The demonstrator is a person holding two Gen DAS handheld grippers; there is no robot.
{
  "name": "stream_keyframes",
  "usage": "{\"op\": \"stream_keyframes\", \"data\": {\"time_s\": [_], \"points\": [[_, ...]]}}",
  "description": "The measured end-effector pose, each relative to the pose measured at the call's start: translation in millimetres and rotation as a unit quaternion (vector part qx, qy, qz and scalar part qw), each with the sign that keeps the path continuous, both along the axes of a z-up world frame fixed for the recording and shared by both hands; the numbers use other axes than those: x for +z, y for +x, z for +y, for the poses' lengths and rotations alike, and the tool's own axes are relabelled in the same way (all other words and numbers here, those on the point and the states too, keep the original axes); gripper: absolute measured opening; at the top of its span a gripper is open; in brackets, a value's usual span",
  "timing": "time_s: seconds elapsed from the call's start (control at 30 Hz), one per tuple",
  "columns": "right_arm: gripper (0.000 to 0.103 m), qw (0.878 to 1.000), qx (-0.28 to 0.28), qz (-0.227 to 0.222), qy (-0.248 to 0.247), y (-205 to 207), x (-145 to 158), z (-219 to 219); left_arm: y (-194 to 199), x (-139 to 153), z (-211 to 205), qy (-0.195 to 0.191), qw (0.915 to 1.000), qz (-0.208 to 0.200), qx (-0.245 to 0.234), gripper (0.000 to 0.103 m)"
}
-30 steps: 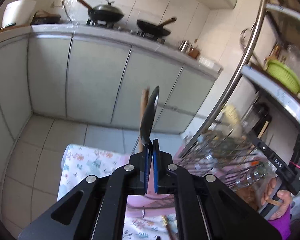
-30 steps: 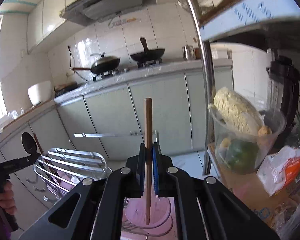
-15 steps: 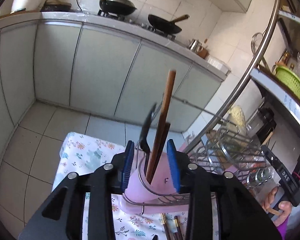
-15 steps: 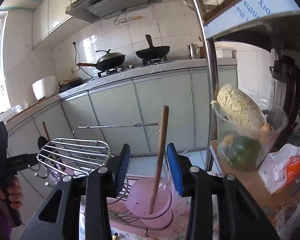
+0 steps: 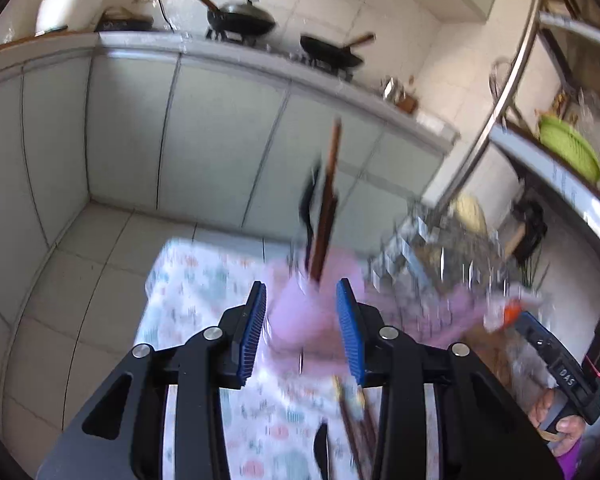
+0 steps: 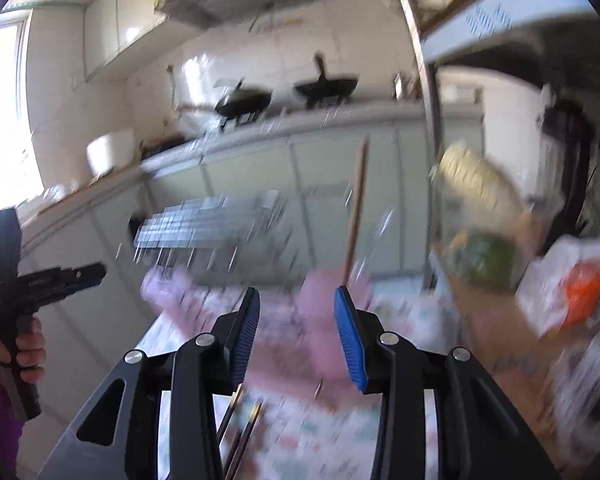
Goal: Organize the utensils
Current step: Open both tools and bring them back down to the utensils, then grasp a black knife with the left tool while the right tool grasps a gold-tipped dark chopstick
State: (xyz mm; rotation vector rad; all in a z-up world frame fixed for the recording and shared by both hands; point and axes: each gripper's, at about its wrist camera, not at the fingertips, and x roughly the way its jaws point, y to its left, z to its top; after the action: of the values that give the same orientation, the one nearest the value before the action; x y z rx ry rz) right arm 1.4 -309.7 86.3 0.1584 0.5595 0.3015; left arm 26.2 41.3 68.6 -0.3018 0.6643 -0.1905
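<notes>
- The left tongs (image 5: 302,332) have just been opening: a second ago they pinched the black spoon, and now the blue pads stand apart with nothing between them but a view of the pink holder (image 5: 300,312) beyond.
- The black spoon (image 5: 309,204) now stands in that pink holder, bowl upward, leaning against the wooden utensil (image 5: 328,200) beside it.
- The right tongs (image 6: 296,334) were clamped on the wooden utensil a second ago; half a second ago their pads were already parted, and they are parted now and hold nothing.
- In the right wrist view the wooden utensil (image 6: 356,216) rises out of the pink holder (image 6: 328,320), tilted slightly and free of the pads.
- Both views are smeared with motion blur and the holder sits farther from the pads than half a second ago, so I judge both hands to be drawing back from it.
- That makes two utensils delivered upright into the holder, which sits on the flowered tabletop (image 5: 204,280) next to the wire rack (image 5: 432,248).
- More remains: dark chopsticks (image 5: 356,428) and another dark piece (image 5: 321,450) lie on the cloth below the left tongs, and the chopsticks (image 6: 240,432) show again under the right tongs.
- The likely next step is reaching down for those, though blur hides exactly how many pieces lie there.
</notes>
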Motion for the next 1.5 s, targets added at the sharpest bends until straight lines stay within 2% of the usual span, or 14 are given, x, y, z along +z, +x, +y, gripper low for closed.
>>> {"op": "stream_keyframes", "data": {"time_s": [0.1,0.2,0.3,0.4,0.57,0.67,0.77,0.97,1.03,1.1,1.13,1.37,1.5], "points": [[0.038,0.999,0.005,0.043,0.002,-11.4,-25.6,9.4,-15.4,-24.7,-11.3,0.006,0.9992,0.037,-0.016,0.037],[0.032,0.994,0.025,0.105,0.026,-17.9,-56.8,15.8,-24.5,-53.5,-24.8,0.005,0.996,0.083,-0.034,0.037],[0.02,0.985,0.022,0.158,0.06,-22.0,-80.9,15.0,-26.1,-82.8,-39.1,0.01,0.9887,0.14,-0.054,0.036],[0.017,0.977,0.015,0.193,0.086,-25.0,-96.9,11.5,-25.1,-105.9,-54.4,0.029,0.9785,0.191,-0.073,0.036],[0.017,0.972,0.01,0.216,0.097,-29.0,-108.5,6.7,-17.4,-126.6,-77.8,0.061,0.9619,0.247,-0.1,0.034],[0.017,0.968,0.012,0.225,0.109,-26.7,-110.5,3.6,-9.8,-135.6,-87.4,0.088,0.9555,0.263,-0.1,0.034],[0.017,0.966,0.012,0.232,0.115,-24.4,-113.1,3.5,-4.3,-142.0,-94.8,0.105,0.9508,0.275,-0.098,0.027],[0.017,0.963,0.013,0.244,0.117,-20.6,-121.0,3.2,3.6,-158.8,-102.0,0.132,0.9431,0.291,-0.094,0.026],[0.017,0.962,0.014,0.248,0.115,-18.5,-124.1,4.7,3.5,-162.9,-103.0,0.134,0.9431,0.29,-0.092,0.026],[0.018,0.961,0.016,0.251,0.113,-15.7,-126.5,6.5,3.0,-164.4,-103.4,0.14,0.9445,0.283,-0.089,0.018],[0.018,0.96,0.017,0.253,0.114,-14.1,-127.5,7.5,2.5,-164.7,-102.3,0.142,0.9455,0.279,-0.088,0.017],[0.018,0.958,0.033,0.266,0.104,4.4,-128.7,25.3,-5.9,-158.5,-76.5,0.091,0.9567,0.266,-0.077,0.017],[0.018,0.957,0.04,0.273,0.089,19.3,-128.7,41.7,-17.5,-147.4,-59.7,0.083,0.9635,0.244,-0.073,0.017]]}}
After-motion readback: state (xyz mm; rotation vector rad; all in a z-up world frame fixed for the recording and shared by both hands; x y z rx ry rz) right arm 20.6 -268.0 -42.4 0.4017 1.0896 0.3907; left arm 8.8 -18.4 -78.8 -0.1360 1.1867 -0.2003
